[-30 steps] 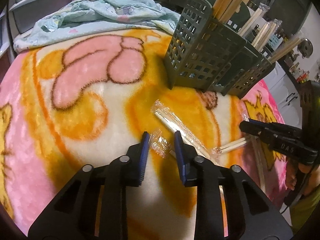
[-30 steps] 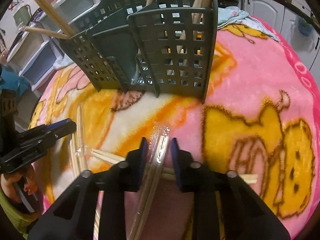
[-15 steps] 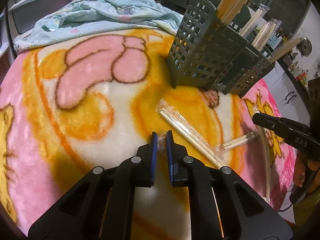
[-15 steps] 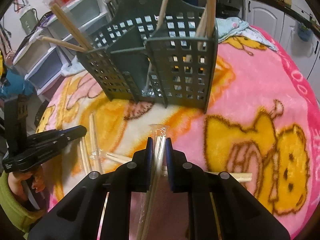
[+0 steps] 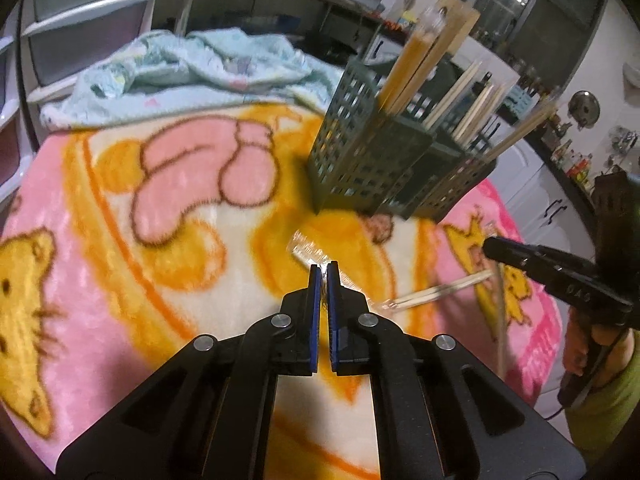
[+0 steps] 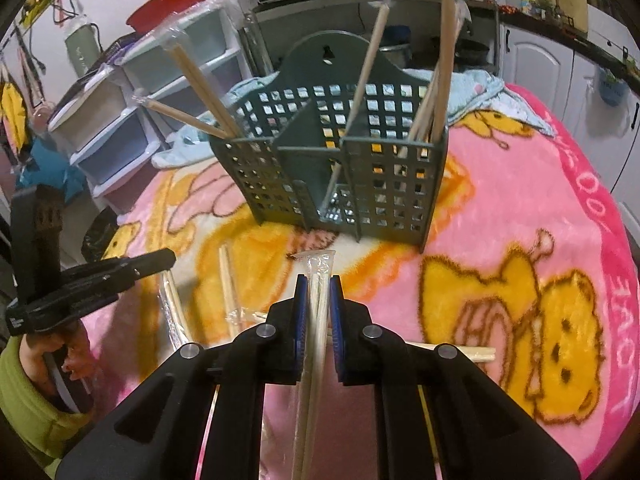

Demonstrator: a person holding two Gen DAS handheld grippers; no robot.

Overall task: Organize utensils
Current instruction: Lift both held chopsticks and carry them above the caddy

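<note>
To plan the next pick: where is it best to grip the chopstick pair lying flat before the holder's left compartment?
Probably mid-length on the chopstick pair, from straight above, jaws across its narrow width: it lies flat on the soft blanket, long and thin.

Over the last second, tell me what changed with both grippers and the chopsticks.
Both jaws closed. The left hand-held gripper went from open to pinching the plastic end of a wrapped chopstick pair. The right hand-held gripper clamped its own wrapped chopsticks and lifted them, the camera now higher. The green utensil caddy and the loose chopsticks on the blanket stayed put.
</note>
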